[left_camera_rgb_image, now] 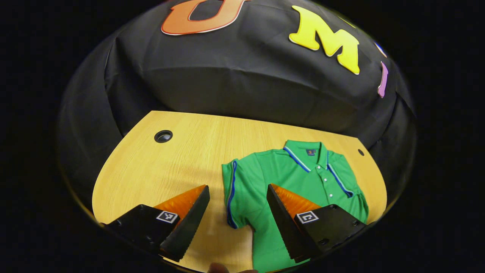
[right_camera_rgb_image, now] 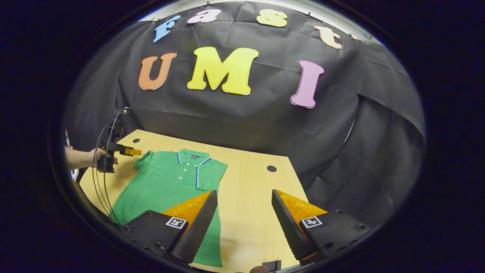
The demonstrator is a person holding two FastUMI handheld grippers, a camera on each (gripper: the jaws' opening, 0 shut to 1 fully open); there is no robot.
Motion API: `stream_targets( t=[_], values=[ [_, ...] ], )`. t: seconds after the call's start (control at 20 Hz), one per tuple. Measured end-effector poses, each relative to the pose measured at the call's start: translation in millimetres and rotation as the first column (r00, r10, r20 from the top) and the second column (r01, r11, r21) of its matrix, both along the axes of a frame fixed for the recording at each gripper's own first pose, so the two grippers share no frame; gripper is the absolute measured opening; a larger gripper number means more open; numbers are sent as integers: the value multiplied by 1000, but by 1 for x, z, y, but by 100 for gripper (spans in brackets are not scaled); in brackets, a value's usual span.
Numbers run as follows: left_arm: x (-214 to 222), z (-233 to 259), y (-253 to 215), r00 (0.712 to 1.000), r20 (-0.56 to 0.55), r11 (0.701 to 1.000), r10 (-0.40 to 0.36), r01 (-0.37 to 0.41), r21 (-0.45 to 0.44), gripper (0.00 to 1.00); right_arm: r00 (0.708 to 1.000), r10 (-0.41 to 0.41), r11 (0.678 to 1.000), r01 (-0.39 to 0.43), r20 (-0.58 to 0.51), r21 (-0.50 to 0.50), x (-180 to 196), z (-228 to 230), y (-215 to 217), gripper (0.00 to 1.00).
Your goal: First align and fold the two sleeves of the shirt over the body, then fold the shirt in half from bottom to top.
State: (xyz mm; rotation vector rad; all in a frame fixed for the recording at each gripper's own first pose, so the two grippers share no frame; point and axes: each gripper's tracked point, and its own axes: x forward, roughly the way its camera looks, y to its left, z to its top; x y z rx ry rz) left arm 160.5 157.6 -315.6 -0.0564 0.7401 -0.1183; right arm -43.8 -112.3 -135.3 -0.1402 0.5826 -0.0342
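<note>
Shirt (right_camera_rgb_image: 166, 182) green, flat on table (right_camera_rgb_image: 250, 197), one sleeve folded in; both hand-held grippers released.

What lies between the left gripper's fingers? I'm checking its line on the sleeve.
In the left gripper view, the left gripper is open; between its fingers lie the polo shirt's blue-trimmed sleeve and bare wooden table.

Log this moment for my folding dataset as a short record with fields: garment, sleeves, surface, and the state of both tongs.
garment: green short-sleeved polo shirt with blue-and-white trim, lying flat, collar toward the booth wall
sleeves: one folded over the body on the right tongs' side; the other sleeve spread out
bottom fold: not yet done
surface: light wooden table with round cable holes
left tongs: open, above the spread sleeve
right tongs: open, over the table beside the shirt
</note>
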Motion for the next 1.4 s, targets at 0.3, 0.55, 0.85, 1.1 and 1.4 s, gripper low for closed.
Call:
stream_targets(
  t=[0.3, 0.55, 0.85, 1.1, 1.4],
  values=[
    [16, -37, -2, 996, -63, 997, -69, 70, 21, 84, 996, -59, 998, 58, -73, -14, 1, -23, -13, 91],
    [26, -49, -2, 991, -75, 992, -112, 116, 54, 64, 997, -27, 999, 24, -74, -29, 14, -24, -1, 93],
    [30, -54, 12, 992, -82, 988, -99, 108, 110, 33, 995, 25, 999, -29, -93, -43, 18, -34, 14, 93],
    [25, -40, 6, 994, -54, 996, -93, 94, 7, 5, 996, 14, 998, -19, -84, -62, 18, -36, 12, 91],
    [30, 25, -17, 997, 44, 994, -67, 70, -82, 3, 999, -46, 999, 46, -29, 8, 27, -24, 6, 96]
  ],
)
